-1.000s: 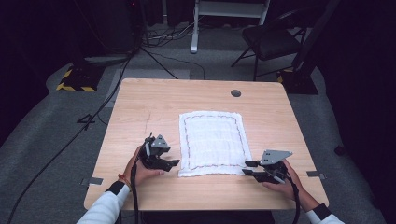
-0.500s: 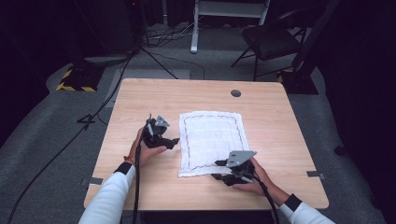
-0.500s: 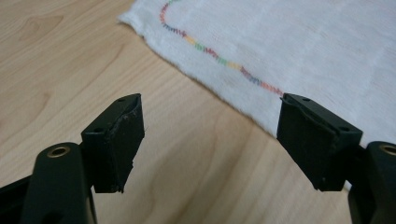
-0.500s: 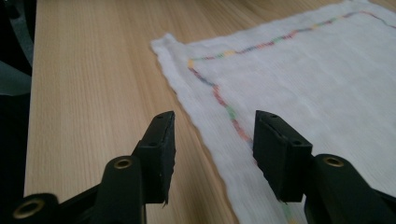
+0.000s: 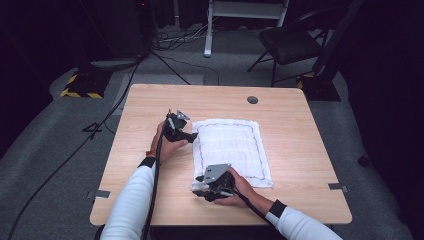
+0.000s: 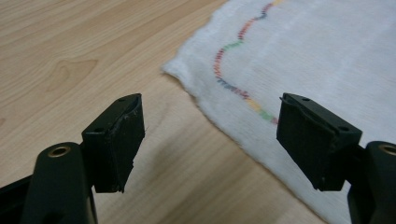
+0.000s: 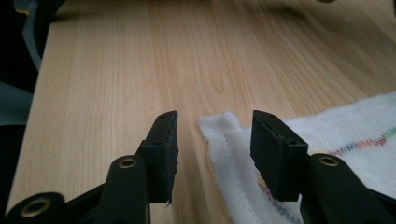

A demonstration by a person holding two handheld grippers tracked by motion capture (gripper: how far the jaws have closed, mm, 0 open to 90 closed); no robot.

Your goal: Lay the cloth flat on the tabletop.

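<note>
A white cloth (image 5: 230,147) with a coloured stitched border lies flat in the middle of the wooden table (image 5: 300,150). My left gripper (image 5: 192,135) sits at its far left corner. In the left gripper view the cloth (image 6: 327,56) runs under the right jaw, and the left gripper (image 6: 210,105) is open, its jaws having just widened. My right gripper (image 5: 196,187) is at the near left corner. In the right gripper view that corner of the cloth (image 7: 345,135) lies between the jaws of the right gripper (image 7: 215,119). These have just been closing, with gaps still showing on both sides.
A round grey grommet (image 5: 252,99) sits in the table's far right part. Tape marks (image 5: 101,194) stick to the left and right table edges. On the floor beyond are a black chair (image 5: 295,42), cables (image 5: 165,60) and a yellow-black striped block (image 5: 80,92).
My right gripper has travelled left along the cloth's near edge, from the right corner to the left corner. My left gripper has moved away from me along the left edge to the far corner.
</note>
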